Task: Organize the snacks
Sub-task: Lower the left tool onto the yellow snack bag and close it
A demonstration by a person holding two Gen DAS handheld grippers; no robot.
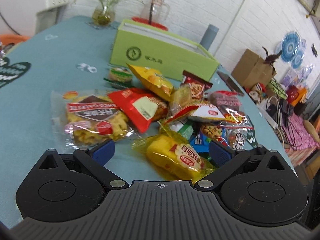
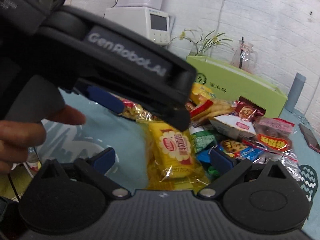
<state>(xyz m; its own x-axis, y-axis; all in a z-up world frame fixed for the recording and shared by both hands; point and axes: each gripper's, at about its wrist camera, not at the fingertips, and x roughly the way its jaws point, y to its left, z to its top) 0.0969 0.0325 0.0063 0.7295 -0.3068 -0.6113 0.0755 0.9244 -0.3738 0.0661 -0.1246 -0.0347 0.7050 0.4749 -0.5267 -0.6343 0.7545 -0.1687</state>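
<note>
Snacks (image 1: 152, 108) lie heaped before the green box (image 1: 160, 58); both grippers, left (image 1: 162, 152) and right (image 2: 163, 160), gape empty around the yellow cake packet (image 1: 176, 158), probably awaiting a pinch.

One green box (image 1: 160, 58) sits on the surface, with one heap of snack packs (image 1: 160, 112) in front of it. In the heap are one yellow cake pack (image 1: 176, 158), one red pack (image 1: 140, 108) and one clear cracker pack (image 1: 94, 120). Behind stand one flower vase (image 1: 103, 15) and one glass jug (image 1: 158, 8).
</note>
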